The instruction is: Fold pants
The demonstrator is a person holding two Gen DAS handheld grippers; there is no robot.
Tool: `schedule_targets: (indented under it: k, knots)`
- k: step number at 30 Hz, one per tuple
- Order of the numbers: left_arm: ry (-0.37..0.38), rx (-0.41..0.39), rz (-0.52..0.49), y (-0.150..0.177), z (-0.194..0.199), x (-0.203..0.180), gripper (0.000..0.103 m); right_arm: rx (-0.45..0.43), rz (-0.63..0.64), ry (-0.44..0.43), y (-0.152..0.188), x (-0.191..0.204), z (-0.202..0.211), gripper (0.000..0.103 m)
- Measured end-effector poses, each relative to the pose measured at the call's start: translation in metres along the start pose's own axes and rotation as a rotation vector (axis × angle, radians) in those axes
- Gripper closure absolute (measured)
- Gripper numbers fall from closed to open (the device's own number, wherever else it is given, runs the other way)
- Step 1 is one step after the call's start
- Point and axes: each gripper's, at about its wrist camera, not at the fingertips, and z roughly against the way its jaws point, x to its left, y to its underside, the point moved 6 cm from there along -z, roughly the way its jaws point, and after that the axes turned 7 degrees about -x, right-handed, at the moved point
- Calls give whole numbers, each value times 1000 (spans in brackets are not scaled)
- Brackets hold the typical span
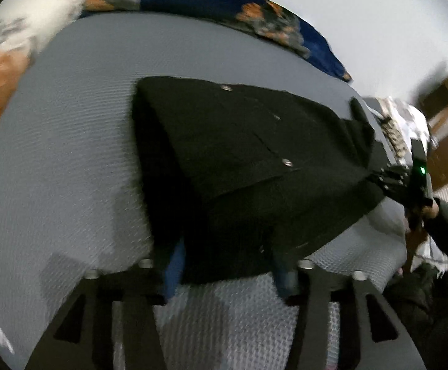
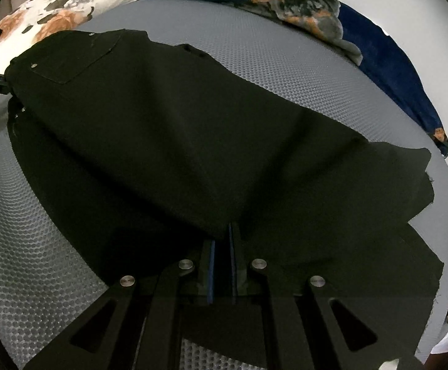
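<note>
1. Right wrist view: black pants (image 2: 168, 129) lie on a grey bed (image 2: 285, 61), one layer lifted and draped over another, so a fold looks underway, not finished.
2. Waist end w/ pocket and rivets sits far left in that view; hem end trails off to the right, ragged edge near the mattress side.
3. Judgement: lengthwise fold approx. halfway; top layer isn't laid flat yet, and later cross folds remain.
4. Right gripper (image 2: 222, 246): jaws clenched narrow, blue pads nearly together, pinching the pants' edge mid-leg.
5. Left gripper (image 1: 230, 265): jaws set wide, blue fingers (image 1: 174, 265) either side of the cloth's near edge. Picture is blurred; fabric lies over/between them, but can't tell if it's pinched.
6. Left wrist view also shows the other tool at the cloth's right corner.
7. Flowered pillow (image 2: 69, 6) and blue blanket (image 2: 378, 49) sit at the bed's far side, apart from the pants.
</note>
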Motion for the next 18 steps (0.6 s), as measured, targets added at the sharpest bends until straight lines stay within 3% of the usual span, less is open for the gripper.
schedule_targets:
  k: [2, 7, 15, 18]
  knots:
    - [3, -15, 82, 6, 11, 4, 50, -4, -3, 0, 1, 0, 0, 97]
    - [101, -64, 269, 13, 31, -6, 50, -20, -27, -7, 1, -1, 0, 97]
    - [139, -29, 715, 17, -11, 12, 50, -43, -31, -7, 3, -4, 4, 97]
    - [102, -69, 735, 10, -13, 16, 70, -47, -37, 0, 4, -3, 5, 97]
